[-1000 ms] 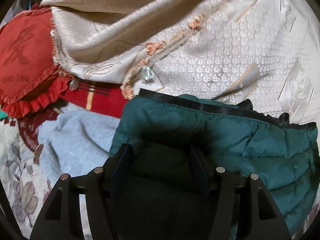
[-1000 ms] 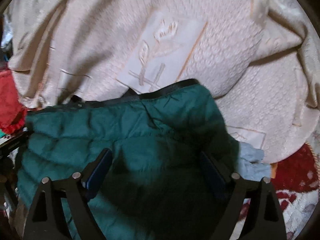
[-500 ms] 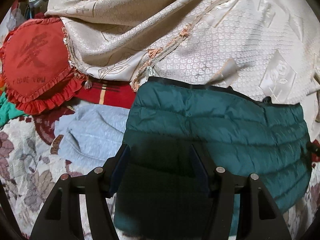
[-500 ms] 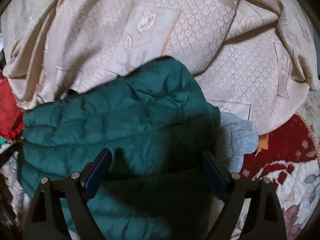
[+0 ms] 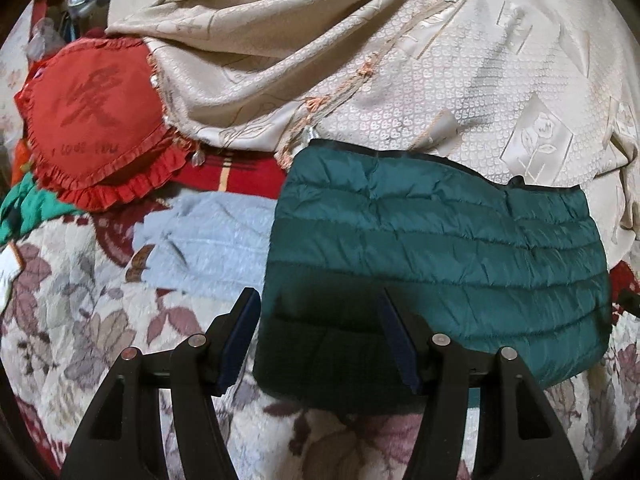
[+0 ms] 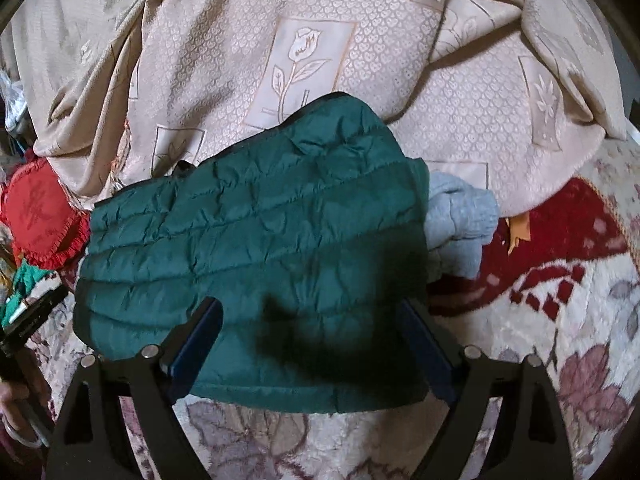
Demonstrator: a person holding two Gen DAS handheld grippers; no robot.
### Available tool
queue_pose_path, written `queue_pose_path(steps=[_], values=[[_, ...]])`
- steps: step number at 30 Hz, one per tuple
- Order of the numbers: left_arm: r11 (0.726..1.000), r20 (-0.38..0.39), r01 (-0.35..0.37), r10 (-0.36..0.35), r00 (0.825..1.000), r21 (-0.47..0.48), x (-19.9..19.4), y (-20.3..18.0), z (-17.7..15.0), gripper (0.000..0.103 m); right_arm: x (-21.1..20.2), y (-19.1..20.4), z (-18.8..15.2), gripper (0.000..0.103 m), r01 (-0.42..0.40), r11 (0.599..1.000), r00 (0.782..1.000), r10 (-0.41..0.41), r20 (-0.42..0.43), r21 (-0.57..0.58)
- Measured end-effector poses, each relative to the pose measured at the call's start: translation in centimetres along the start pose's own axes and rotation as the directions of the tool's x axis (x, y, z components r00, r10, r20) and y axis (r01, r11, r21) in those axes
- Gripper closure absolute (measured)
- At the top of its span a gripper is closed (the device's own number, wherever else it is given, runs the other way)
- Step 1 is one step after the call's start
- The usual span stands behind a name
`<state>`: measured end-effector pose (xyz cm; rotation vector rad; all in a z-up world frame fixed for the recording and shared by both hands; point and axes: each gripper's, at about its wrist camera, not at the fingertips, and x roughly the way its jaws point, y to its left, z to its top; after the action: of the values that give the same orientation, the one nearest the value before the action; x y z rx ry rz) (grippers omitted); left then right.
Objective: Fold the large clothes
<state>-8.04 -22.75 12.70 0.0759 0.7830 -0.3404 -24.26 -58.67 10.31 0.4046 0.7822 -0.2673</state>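
A dark green quilted jacket (image 5: 436,252) lies folded into a compact rectangle on the floral bedspread (image 5: 80,304); it also shows in the right wrist view (image 6: 256,248). My left gripper (image 5: 318,336) is open and empty, raised above the jacket's near left corner. My right gripper (image 6: 310,340) is open and empty, raised above the jacket's near edge. A light grey garment (image 5: 208,240) lies under the jacket and sticks out on both sides, as the right wrist view (image 6: 460,220) also shows.
A beige patterned blanket (image 5: 360,60) is heaped behind the jacket. A red heart-shaped cushion (image 5: 96,120) lies at the far left. A bright green cloth (image 5: 24,212) lies beside it. The other gripper (image 6: 28,320) shows at the left edge.
Both grippers have pulled back and up from the jacket, so more of the bedspread shows. The jacket now lies flat and folded, its black-trimmed edge turned under.
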Motion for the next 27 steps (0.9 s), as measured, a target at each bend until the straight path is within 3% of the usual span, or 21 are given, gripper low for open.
queue_pose_path(steps=[13, 27], values=[[1.0, -0.028, -0.009, 0.008, 1.0, -0.028, 4.0, 0.4, -0.6, 0.059, 2.4, -1.4, -0.1, 0.006, 0.003, 1.0, 0.998, -0.005, 0.064, 0.021], [0.998, -0.037, 0.011, -0.013, 0.999, -0.054, 6.4, 0.2, 0.2, 0.059, 4.3, 0.3, 0.7, 0.001, 0.087, 0.982, 0.992, -0.07, 0.101, -0.169]])
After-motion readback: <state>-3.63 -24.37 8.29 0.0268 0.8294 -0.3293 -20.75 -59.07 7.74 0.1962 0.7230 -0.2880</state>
